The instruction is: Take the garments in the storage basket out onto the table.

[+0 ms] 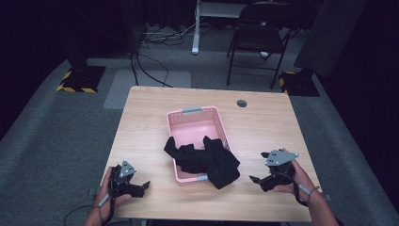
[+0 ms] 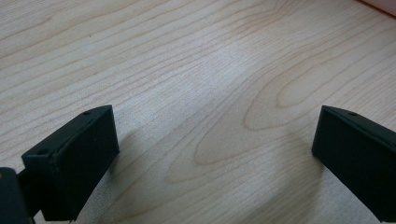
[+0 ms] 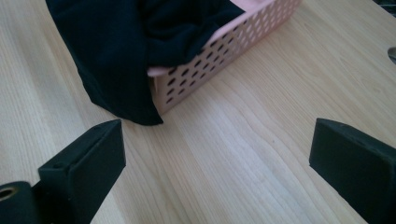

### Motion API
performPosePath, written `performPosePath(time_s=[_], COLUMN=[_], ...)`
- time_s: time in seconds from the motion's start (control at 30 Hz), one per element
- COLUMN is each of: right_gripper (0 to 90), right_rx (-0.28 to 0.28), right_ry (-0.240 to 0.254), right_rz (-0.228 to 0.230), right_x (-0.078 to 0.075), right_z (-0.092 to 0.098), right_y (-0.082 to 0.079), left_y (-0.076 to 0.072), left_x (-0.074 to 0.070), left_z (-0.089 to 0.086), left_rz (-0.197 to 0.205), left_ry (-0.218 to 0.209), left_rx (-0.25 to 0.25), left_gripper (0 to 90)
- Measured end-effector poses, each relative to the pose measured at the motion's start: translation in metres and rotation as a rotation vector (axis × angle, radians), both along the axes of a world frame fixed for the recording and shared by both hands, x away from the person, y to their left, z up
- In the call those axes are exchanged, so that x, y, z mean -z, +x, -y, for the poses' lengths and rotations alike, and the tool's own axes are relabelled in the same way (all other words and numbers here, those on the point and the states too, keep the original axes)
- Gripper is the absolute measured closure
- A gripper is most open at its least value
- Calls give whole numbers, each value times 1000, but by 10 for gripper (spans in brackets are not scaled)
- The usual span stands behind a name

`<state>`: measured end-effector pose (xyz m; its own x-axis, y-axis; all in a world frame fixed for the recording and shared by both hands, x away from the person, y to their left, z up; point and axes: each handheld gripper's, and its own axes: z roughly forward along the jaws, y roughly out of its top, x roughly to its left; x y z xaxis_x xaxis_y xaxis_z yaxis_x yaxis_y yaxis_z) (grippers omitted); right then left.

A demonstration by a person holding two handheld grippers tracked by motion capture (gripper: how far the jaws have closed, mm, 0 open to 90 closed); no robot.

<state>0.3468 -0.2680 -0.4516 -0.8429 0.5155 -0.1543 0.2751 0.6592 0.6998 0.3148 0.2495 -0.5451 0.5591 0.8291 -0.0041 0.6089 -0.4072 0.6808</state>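
Black cloth (image 1: 207, 160) draped over pink basket (image 1: 193, 114) rim, frame centre | left gripper (image 1: 141, 187) and right gripper (image 1: 258, 180) both released, empty | risk: overhanging cloth could slide out onto table (image 1: 141, 117).

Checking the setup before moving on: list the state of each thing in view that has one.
Basket: upright on the table, partly filled.
Black cloth: crumpled in the basket, draped over its near rim onto the table.
Left gripper: open, holding nothing.
Right gripper: open, holding nothing.
Folding chair: unfolded, unoccupied.
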Motion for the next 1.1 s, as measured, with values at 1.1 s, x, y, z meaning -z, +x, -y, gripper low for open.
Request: performPosePath(time_s=[1.1], right_gripper=[36], right_rx=[-171], right_ry=[-23], right_rz=[-38], right_x=[-19], right_z=[-62], right_y=[15], left_y=[0], left_x=[0], left_z=[0], left_rz=[-1], left_ry=[1], left_rx=[0], left_gripper=[1])
